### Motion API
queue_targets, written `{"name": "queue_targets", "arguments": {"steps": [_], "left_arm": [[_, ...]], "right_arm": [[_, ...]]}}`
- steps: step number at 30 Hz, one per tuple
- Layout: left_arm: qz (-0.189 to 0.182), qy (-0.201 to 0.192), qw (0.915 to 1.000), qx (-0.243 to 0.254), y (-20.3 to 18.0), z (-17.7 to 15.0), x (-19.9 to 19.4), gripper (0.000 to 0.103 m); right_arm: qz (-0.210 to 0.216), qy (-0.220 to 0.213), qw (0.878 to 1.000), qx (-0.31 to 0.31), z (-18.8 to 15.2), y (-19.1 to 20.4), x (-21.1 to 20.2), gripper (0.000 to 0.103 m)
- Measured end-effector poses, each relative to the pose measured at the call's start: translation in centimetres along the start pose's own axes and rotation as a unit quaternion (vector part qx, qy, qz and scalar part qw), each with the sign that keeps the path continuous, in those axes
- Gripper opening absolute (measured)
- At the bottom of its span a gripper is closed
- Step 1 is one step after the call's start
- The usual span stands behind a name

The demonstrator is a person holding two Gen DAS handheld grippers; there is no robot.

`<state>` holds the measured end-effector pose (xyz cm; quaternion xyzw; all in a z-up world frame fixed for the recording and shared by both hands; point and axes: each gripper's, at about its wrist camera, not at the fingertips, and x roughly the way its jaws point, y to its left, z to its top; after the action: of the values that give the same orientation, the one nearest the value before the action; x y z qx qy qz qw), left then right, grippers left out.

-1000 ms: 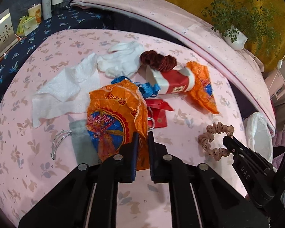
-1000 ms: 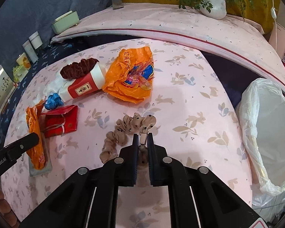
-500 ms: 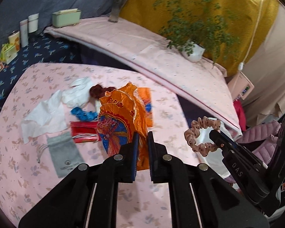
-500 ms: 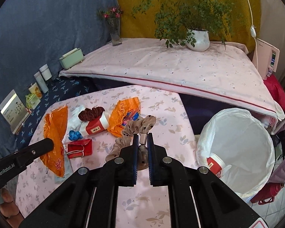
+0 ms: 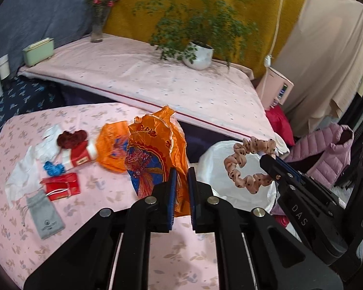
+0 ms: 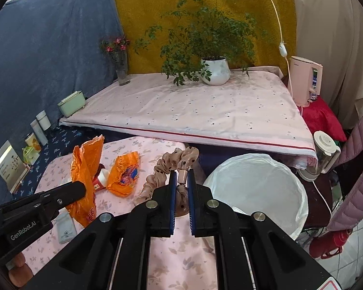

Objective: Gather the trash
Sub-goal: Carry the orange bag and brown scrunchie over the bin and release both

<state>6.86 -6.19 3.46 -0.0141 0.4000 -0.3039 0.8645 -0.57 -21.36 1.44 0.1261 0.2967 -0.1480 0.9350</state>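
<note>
My left gripper (image 5: 181,169) is shut on an orange plastic bag (image 5: 155,154), which hangs lifted above the pink table (image 5: 89,188); the bag (image 6: 84,169) also shows in the right wrist view. My right gripper (image 6: 181,174) is shut on a pink dotted scrunchie (image 6: 167,169), held in the air beside the white-lined trash bin (image 6: 256,188). In the left wrist view the scrunchie (image 5: 244,164) dangles in front of the bin (image 5: 215,169). On the table lie a second orange bag (image 5: 111,149), a red-and-white carton (image 5: 79,154), a red packet (image 5: 60,188) and white tissues (image 5: 24,176).
A dark red scrunchie (image 5: 71,137), a blue wrapper (image 5: 52,168) and a grey pouch (image 5: 44,215) lie on the table. Behind stands a covered bench (image 6: 193,113) with a potted plant (image 6: 215,70) and a vase (image 6: 121,70). A pink jacket (image 5: 326,154) hangs at the right.
Both grippers have risen from the table and swung right toward the bin, the left carrying the orange bag, the right carrying the pink scrunchie. The bin now lies close ahead.
</note>
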Motion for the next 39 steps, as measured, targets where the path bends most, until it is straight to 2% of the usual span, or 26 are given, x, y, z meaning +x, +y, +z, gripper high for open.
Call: {"name": "queue_targets", "arguments": {"steps": [7,18,26,31,32,33,34,36,37,39], "left_arm": [[-0.030,0.015,0.9987,0.038,-5.0,0.4,2.1,0.009],[-0.055,0.037,0.9943,0.083,-10.8,0.2,5.3,0.010],[-0.068,0.052,0.9906,0.107,-13.8,0.2,7.1,0.010],[-0.059,0.056,0.9906,0.111,-14.4,0.3,8.0,0.012],[-0.058,0.057,0.9907,0.110,-14.4,0.4,8.1,0.017],[-0.054,0.058,0.9912,0.106,-14.3,0.5,8.2,0.029],[-0.047,0.057,0.9921,0.101,-14.1,0.6,8.3,0.035],[-0.030,0.051,0.9944,0.087,-13.5,0.8,8.3,0.055],[-0.029,0.050,0.9950,0.081,-13.1,0.9,8.4,0.058],[-0.026,0.048,0.9959,0.072,-12.4,1.2,8.4,0.061]], "right_arm": [[-0.026,0.000,0.999,0.023,-0.1,-4.2,-0.4,0.008],[-0.057,0.006,0.997,0.052,-0.5,-9.4,-0.5,0.008],[-0.069,0.014,0.995,0.069,-0.6,-12.0,0.0,0.008],[-0.070,0.016,0.994,0.079,-0.6,-12.7,0.3,0.010],[-0.069,0.016,0.994,0.080,-0.5,-12.8,0.4,0.011],[-0.068,0.016,0.994,0.082,-0.4,-12.9,0.5,0.015],[-0.067,0.014,0.994,0.086,-0.4,-13.0,0.4,0.016],[-0.063,0.014,0.993,0.098,-0.3,-13.3,0.4,0.018],[-0.062,0.014,0.993,0.103,-0.2,-13.5,0.4,0.021],[-0.065,0.009,0.993,0.103,-0.1,-13.5,0.3,0.035]]}}
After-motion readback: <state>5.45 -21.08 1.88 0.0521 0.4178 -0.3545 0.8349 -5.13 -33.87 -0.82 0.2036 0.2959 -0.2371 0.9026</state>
